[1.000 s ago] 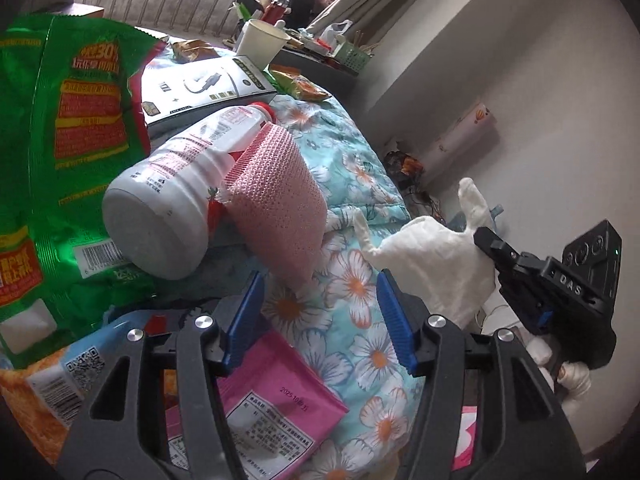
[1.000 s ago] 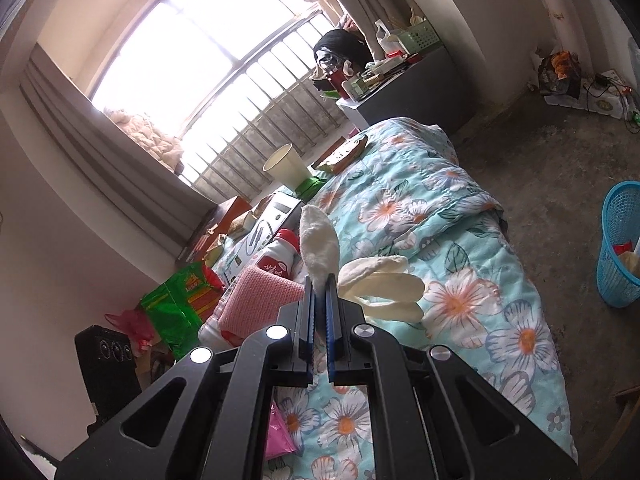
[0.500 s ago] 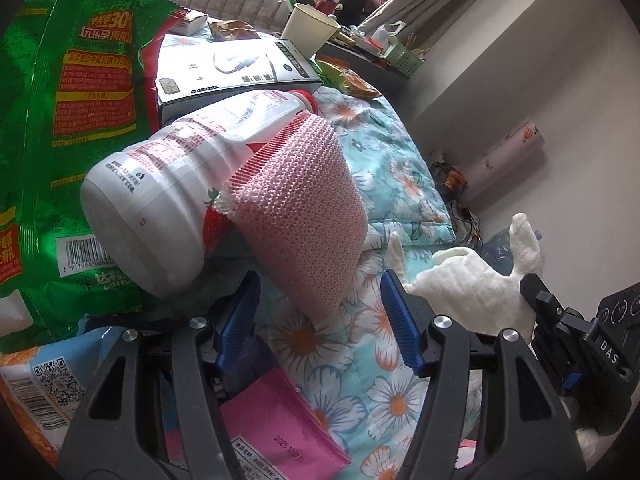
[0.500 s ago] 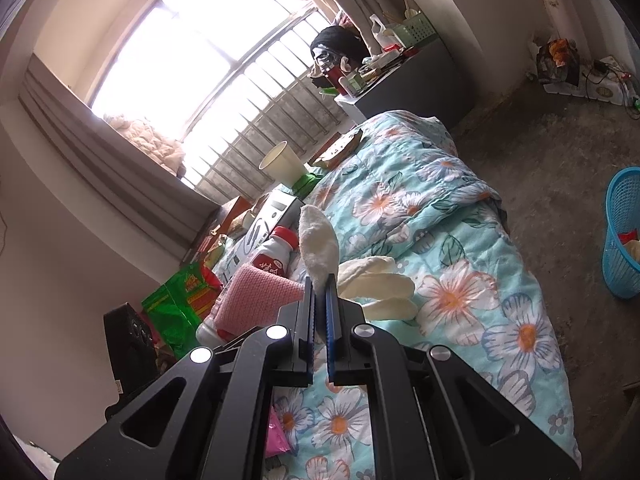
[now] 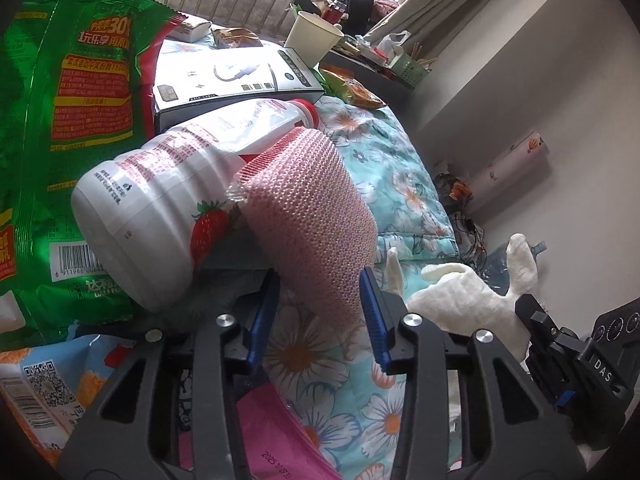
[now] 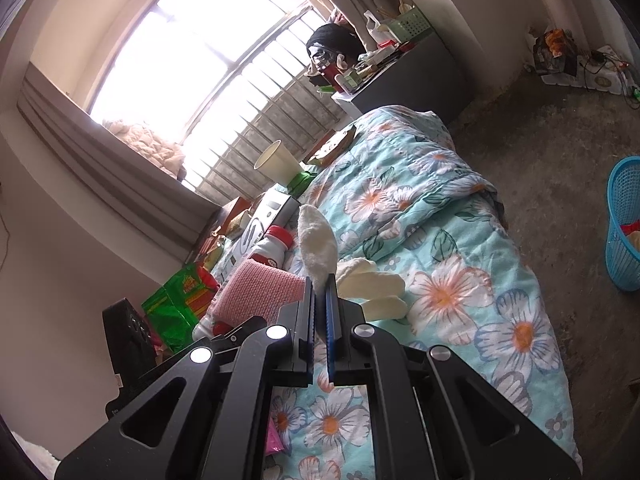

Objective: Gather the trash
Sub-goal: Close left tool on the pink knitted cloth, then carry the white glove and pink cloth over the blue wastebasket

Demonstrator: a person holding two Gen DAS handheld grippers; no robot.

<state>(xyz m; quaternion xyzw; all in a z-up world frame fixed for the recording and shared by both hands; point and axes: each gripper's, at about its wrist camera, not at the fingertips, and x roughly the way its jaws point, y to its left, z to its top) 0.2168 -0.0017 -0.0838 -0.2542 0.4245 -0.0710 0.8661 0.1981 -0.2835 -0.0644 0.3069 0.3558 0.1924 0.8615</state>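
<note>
Trash: 1 pink net (image 5: 308, 216), 1 bottle (image 5: 160, 208)

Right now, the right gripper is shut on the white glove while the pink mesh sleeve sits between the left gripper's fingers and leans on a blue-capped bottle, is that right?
Not quite: the bottle has a red cap, as the left wrist view shows. The rest holds: the right gripper is shut on the white glove, and the pink mesh sleeve sits between the closing left gripper fingers.

The left wrist camera looks down from very close to the pink mesh sponge (image 5: 308, 216). The right wrist camera sits farther back, facing the window (image 6: 192, 60) beyond it. Both views share the sponge and the strawberry bottle (image 5: 160, 208) beside it.
</note>
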